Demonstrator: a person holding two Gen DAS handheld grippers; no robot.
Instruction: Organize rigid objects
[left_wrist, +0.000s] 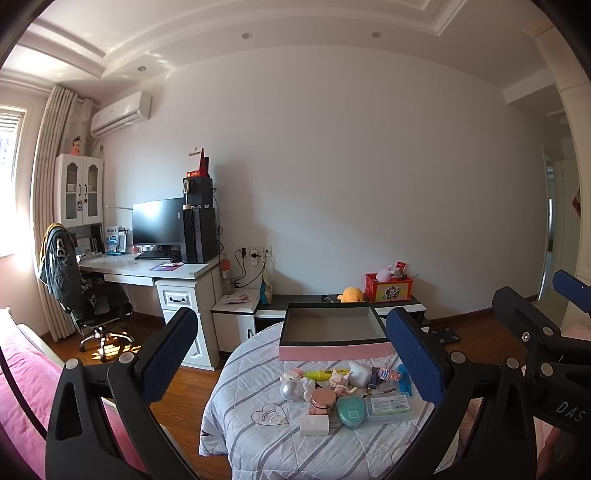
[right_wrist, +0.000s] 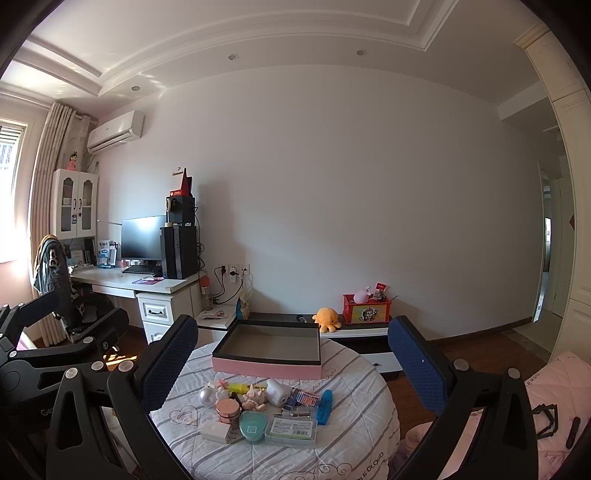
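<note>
- An open pink box (right_wrist: 266, 369) with a dark rim sits at the far side of the round table (right_wrist: 343, 443); the grey inside that shows holds nothing, though its near wall hides part of the floor.
- The small rigid objects lie in a cluster just near of the box, on the table and outside it: a yellow highlighter (right_wrist: 246, 387), a white roll (right_wrist: 277, 392), a silver ball (right_wrist: 207, 396), a rose-gold jar (right_wrist: 228, 408), a teal heart-shaped tin (right_wrist: 252, 425), a clear lidded case (right_wrist: 292, 429), a blue clip (right_wrist: 325, 406) and a white block (right_wrist: 216, 431).
- A red toy bin (right_wrist: 366, 313) on the far low cabinet holds a pink plush and other bits too small to tell.
- The pale figurines in the middle of the cluster overlap and are hard to make out.
- The left gripper (left_wrist: 291, 354) hangs above the near table with jaws spread wide, holding nothing; the right gripper (right_wrist: 291, 358) is likewise wide apart and empty.
- A striped quilted cloth covers the table; a wooden floor, a white desk (left_wrist: 155, 269) with a monitor (left_wrist: 157, 221) at far left, a plain white wall and an orange plush (right_wrist: 325, 318) fill the room.
</note>
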